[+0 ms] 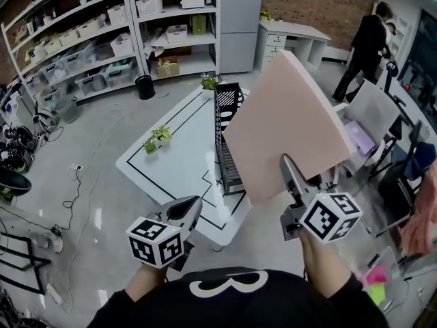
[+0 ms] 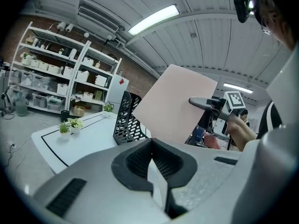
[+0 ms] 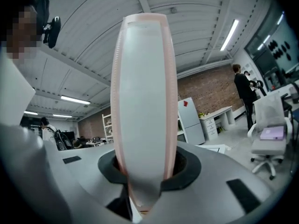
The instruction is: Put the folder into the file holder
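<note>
A large pink folder (image 1: pixel 287 125) hangs in the air over the right end of the white table (image 1: pixel 174 169), tilted, its lower edge clamped in my right gripper (image 1: pixel 290 173). In the right gripper view the folder (image 3: pixel 145 101) stands edge-on between the pads of that gripper (image 3: pixel 145 181). The black mesh file holder (image 1: pixel 229 135) stands upright on the table just left of the folder and partly behind it. My left gripper (image 1: pixel 188 209) is low at the table's near corner, shut and holding nothing. The left gripper view shows its jaws (image 2: pixel 152 160) closed, with the file holder (image 2: pixel 125 120) and folder (image 2: pixel 175 104) beyond.
Two small potted plants (image 1: pixel 157 139) sit on the table's left part, another plant (image 1: pixel 209 82) at its far end. White shelving (image 1: pixel 102 33) lines the back wall. An office chair (image 1: pixel 372 118) and a standing person (image 1: pixel 365 46) are at the right. Cables lie on the floor at left.
</note>
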`<state>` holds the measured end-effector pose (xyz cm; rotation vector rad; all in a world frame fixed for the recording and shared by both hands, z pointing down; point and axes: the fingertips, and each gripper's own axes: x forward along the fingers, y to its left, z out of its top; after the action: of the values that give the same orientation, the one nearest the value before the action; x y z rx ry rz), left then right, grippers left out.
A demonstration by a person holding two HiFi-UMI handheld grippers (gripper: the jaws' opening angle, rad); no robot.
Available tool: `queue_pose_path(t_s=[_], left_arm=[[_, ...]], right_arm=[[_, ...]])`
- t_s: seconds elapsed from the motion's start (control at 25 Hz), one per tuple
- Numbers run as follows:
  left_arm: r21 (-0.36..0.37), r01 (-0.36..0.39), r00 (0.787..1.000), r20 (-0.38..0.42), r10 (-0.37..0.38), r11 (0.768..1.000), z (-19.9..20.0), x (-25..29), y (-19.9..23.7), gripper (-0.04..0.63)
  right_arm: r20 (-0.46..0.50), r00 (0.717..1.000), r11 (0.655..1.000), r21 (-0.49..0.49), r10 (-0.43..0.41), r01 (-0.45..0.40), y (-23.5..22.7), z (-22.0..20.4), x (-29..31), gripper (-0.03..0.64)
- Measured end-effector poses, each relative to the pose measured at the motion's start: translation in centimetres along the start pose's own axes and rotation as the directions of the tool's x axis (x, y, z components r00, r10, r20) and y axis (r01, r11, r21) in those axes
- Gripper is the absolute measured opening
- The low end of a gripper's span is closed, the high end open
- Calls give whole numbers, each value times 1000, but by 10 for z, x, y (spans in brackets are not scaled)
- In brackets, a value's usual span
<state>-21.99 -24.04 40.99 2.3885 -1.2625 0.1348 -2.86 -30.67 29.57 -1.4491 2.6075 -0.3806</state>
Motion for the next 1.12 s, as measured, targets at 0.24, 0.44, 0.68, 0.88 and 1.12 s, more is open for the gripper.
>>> queue_pose_path(t_s=[0.24, 0.44, 0.68, 0.88, 1.12], left_arm=[[1, 39, 999, -9, -39, 999, 3, -1, 34, 6], [13, 70, 997, -27, -70, 997, 2, -1, 53, 6], [-7, 69, 997, -29, -70, 998, -3, -3, 77, 6], [-31, 59, 997, -39, -61, 998, -7, -9, 95, 6], [-39, 43, 998, -46, -45, 998, -11, -14, 114, 6]], right_arm=[[21, 994, 989, -97, -111, 113, 14, -2, 28, 133], [31, 987, 980, -119, -159, 162, 19, -8, 56, 132], [32, 979, 966, -159, -199, 202, 19, -16, 89, 132], [33, 977, 954, -208, -212, 215, 20, -23, 110, 132], [8, 975, 952, -215, -223, 219, 17, -48, 122, 132]])
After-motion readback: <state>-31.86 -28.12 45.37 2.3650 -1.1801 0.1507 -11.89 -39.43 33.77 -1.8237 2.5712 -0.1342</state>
